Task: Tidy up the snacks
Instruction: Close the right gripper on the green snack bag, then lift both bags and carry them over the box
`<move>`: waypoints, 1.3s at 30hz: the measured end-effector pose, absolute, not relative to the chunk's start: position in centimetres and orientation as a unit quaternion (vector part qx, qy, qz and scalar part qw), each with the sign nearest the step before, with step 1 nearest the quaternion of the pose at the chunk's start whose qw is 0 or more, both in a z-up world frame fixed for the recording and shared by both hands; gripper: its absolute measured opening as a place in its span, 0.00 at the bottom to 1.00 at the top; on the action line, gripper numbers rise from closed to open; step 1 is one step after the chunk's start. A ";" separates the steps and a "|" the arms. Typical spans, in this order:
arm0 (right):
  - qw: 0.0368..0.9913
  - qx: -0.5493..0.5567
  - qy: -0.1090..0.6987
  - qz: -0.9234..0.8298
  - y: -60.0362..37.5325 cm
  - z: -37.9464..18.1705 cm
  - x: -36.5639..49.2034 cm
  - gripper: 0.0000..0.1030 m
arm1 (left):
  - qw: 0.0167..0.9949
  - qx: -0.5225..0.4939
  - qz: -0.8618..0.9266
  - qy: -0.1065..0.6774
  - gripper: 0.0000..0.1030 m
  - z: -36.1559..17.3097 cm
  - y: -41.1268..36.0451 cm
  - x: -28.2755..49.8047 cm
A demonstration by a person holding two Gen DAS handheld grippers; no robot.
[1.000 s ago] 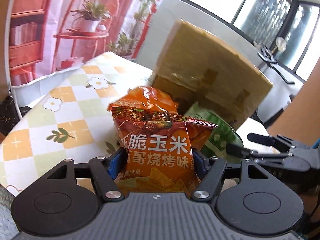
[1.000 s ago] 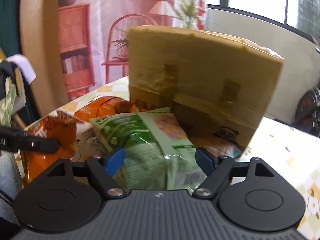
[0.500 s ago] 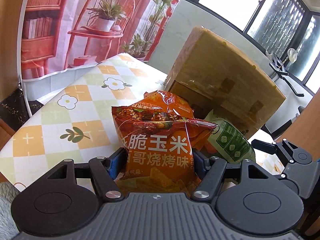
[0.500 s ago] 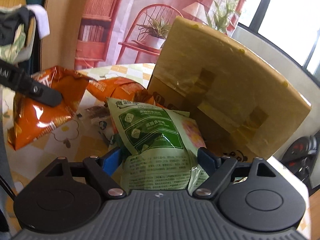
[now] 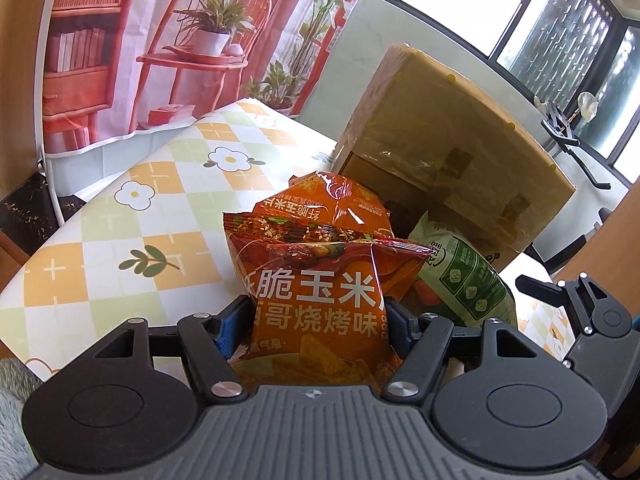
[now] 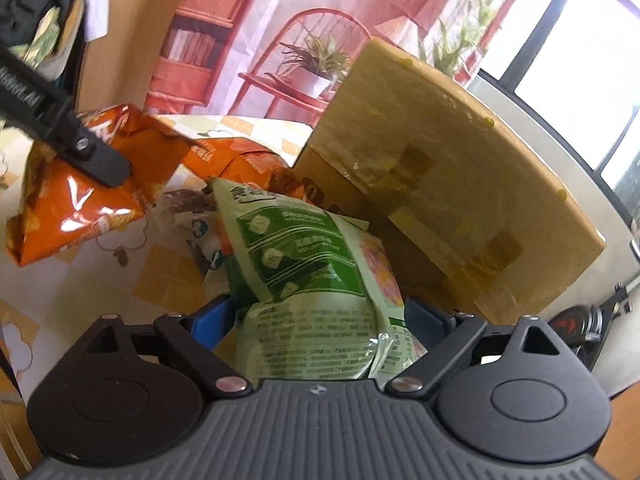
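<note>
The left gripper (image 5: 316, 316) is clamped on an orange bag (image 5: 316, 280) of corn chips, its blue pads pressing the bag's sides and holding it up over the table (image 5: 120, 232). In the right wrist view the same bag (image 6: 84, 196) hangs clear of the checked cloth, pinched under a black finger (image 6: 72, 144).

The right gripper (image 6: 320, 320) has its jaws opening, with a green bag (image 6: 312, 280) between them; the pads stand just beside the bag (I see no squeeze on it). The green bag leans up against the cardboard box (image 6: 448, 184), whose opening faces the grippers.

A second orange bag (image 5: 324, 204) lies behind the held one, at the mouth of the box (image 5: 452, 160). Some smaller packets (image 6: 192, 216) lie on the table to the left of the green bag, too jumbled to tell apart.
</note>
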State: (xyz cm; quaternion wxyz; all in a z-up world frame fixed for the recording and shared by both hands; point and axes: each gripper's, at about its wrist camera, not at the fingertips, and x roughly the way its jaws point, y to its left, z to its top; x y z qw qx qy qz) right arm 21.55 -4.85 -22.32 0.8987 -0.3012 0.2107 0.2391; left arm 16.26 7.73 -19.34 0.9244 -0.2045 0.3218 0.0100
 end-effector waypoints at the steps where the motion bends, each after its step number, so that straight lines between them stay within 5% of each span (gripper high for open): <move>1: 0.897 -0.302 0.212 0.243 -4.8 -22.4 21.5 0.93 | 0.924 -0.204 0.010 0.322 0.70 -19.3 7.7 16.3; 18: 0.890 -0.313 0.272 0.189 -3.3 -24.1 25.4 0.96 | 0.924 -0.200 0.012 0.327 0.70 -19.5 7.5 16.3; 28: 0.915 -0.205 0.286 0.198 -6.6 -22.5 25.3 0.75 | 0.924 -0.196 0.013 0.329 0.70 -19.5 7.2 16.4; 39: 0.932 -0.020 0.309 0.190 -13.9 -20.8 23.2 0.72 | 0.925 -0.186 0.006 0.333 0.70 -19.4 6.7 16.6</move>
